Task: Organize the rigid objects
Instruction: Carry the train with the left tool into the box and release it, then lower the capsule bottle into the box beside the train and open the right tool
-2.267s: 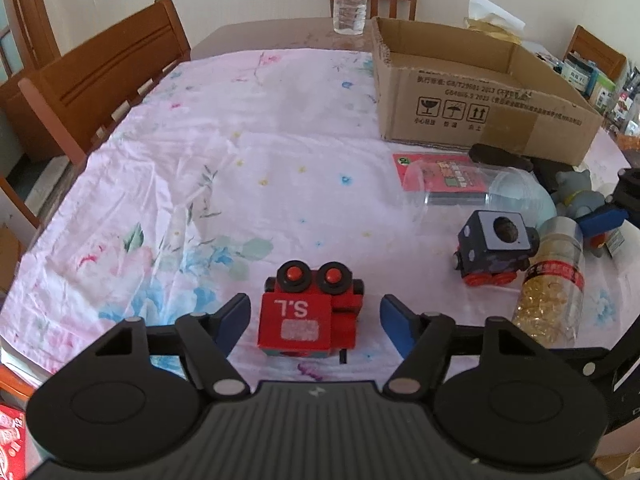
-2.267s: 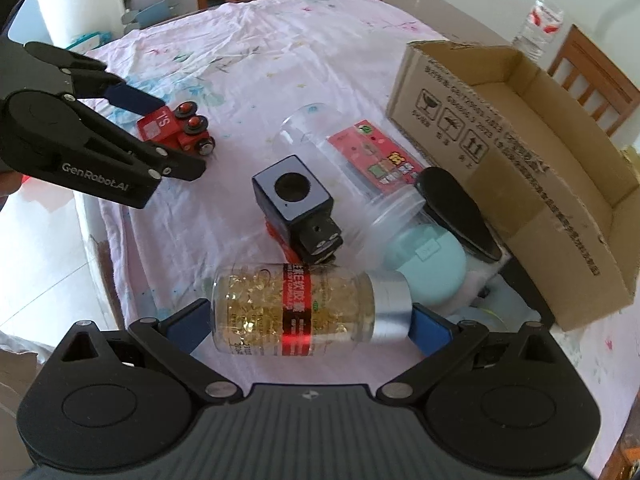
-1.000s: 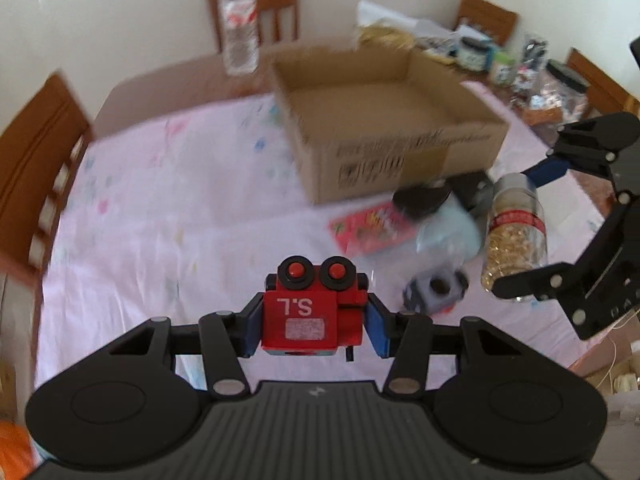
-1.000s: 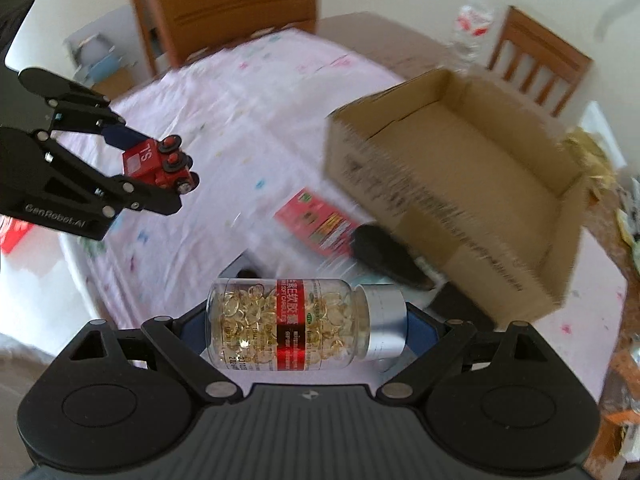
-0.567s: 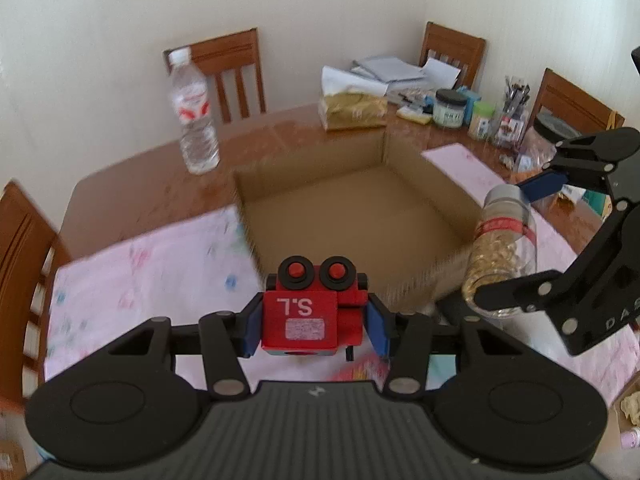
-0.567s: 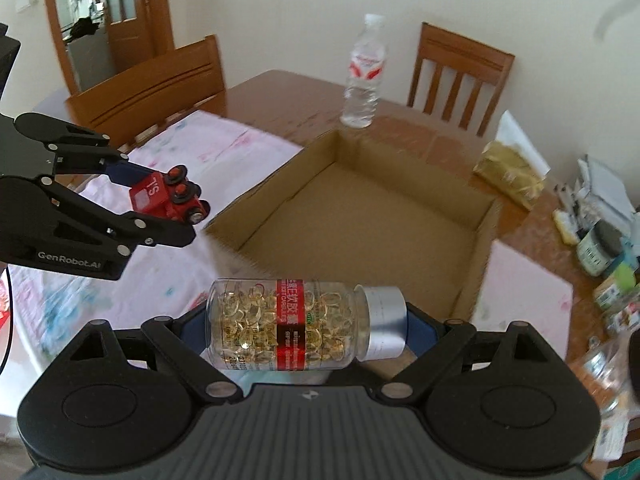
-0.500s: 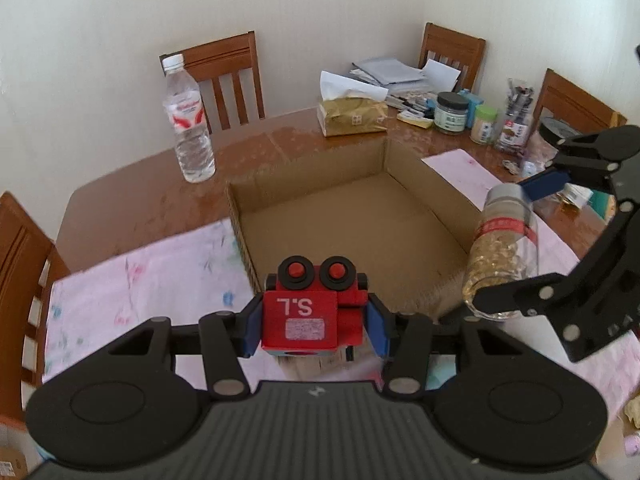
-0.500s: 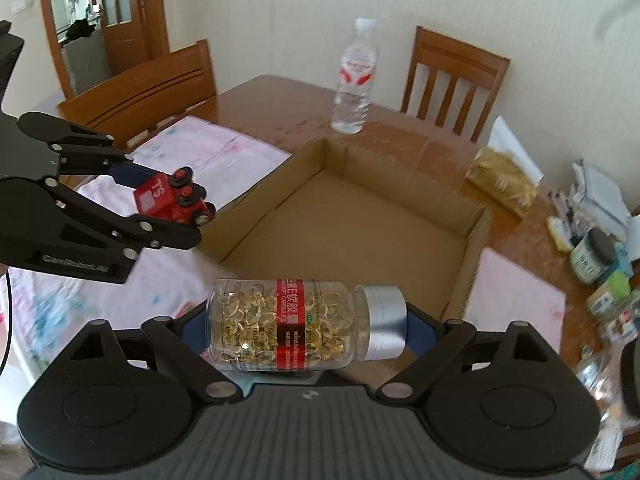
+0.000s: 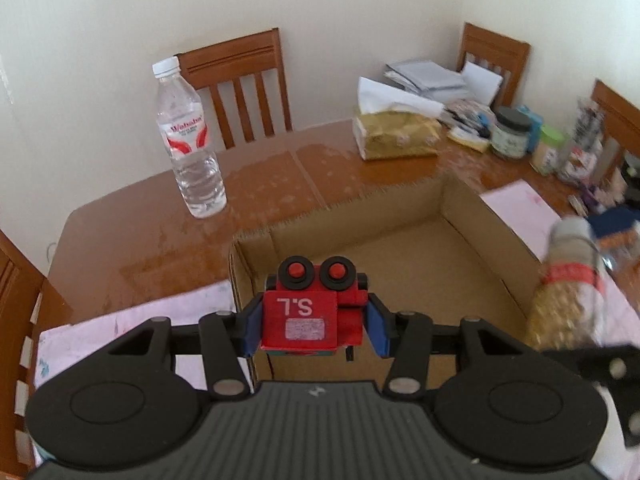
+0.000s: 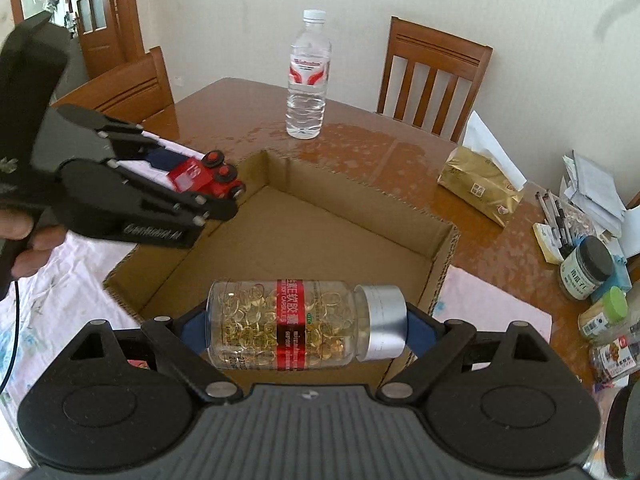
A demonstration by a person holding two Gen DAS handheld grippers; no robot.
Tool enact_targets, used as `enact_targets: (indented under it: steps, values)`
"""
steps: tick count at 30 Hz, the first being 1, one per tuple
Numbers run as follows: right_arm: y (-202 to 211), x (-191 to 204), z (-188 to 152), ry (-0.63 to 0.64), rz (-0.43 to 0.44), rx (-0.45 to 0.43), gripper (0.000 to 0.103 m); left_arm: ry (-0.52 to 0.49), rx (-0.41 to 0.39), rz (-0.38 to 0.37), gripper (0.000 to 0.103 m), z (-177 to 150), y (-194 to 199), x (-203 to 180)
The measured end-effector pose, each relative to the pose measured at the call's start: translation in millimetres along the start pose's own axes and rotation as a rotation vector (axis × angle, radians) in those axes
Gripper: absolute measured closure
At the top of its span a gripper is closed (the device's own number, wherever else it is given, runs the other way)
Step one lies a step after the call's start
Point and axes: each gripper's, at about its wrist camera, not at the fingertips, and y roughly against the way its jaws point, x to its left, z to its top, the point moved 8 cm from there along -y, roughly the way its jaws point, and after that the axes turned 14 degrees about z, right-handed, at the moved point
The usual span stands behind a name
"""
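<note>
A red toy train (image 9: 304, 316) marked "S.L" hangs in the air between the blue pads of my left gripper (image 9: 312, 328), just over the near left wall of the open cardboard box (image 9: 496, 236). The jaws are opening, though the pads still touch the train's sides. In the right wrist view the left gripper (image 10: 224, 196) reaches in from the left with the train (image 10: 204, 178) above the box rim. My right gripper (image 10: 298, 324) is shut on a clear bottle of golden capsules (image 10: 288, 324), held sideways by its base and silver cap above the box (image 10: 280, 240).
A water bottle (image 9: 188, 144) stands on the brown table behind the box. A gold tissue pack (image 9: 396, 136), jars (image 10: 588, 268), pens and papers crowd the far right. Wooden chairs ring the table. A pink floral cloth (image 9: 120, 340) covers the near side.
Both grippers have carried their objects forward from above the cloth to over the box. The box has grown larger and nearer in both views.
</note>
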Motion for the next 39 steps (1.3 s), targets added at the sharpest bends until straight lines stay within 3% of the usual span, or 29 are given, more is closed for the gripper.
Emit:
enact_targets:
  steps: [2, 4, 5, 9, 19, 23, 25, 28, 39]
  values:
    - [-4, -8, 4, -0.006, 0.000, -0.002, 0.007, 0.016, -0.016, 0.029, 0.040, 6, -10, 3]
    - [-7, -13, 7, -0.015, 0.003, -0.002, 0.007, 0.033, -0.038, 0.084, 0.013, 8, -13, 10]
    - [-9, -15, 8, -0.018, 0.004, -0.002, 0.007, 0.047, -0.049, 0.108, 0.011, 8, -11, 13]
    - [-20, -23, 12, -0.021, 0.005, 0.012, 0.007, 0.086, -0.044, 0.104, 0.009, -1, -1, 25]
    - [-45, -41, 29, -0.048, -0.005, 0.034, 0.007, 0.130, -0.031, 0.187, 0.002, -44, 42, 51]
    - [-49, -51, 45, -0.079, -0.026, 0.001, 0.007, 0.169, 0.013, 0.147, 0.002, -66, 51, 51]
    - [-50, -57, 54, -0.092, -0.051, -0.030, 0.000, 0.176, 0.021, 0.150, 0.002, -75, 55, 49]
    - [-47, -61, 59, -0.113, -0.073, -0.047, 0.000, 0.170, 0.039, 0.160, 0.002, -87, 58, 46]
    - [-15, -36, 22, -0.102, -0.090, -0.057, 0.000, 0.158, 0.066, 0.140, 0.002, -115, 75, 33]
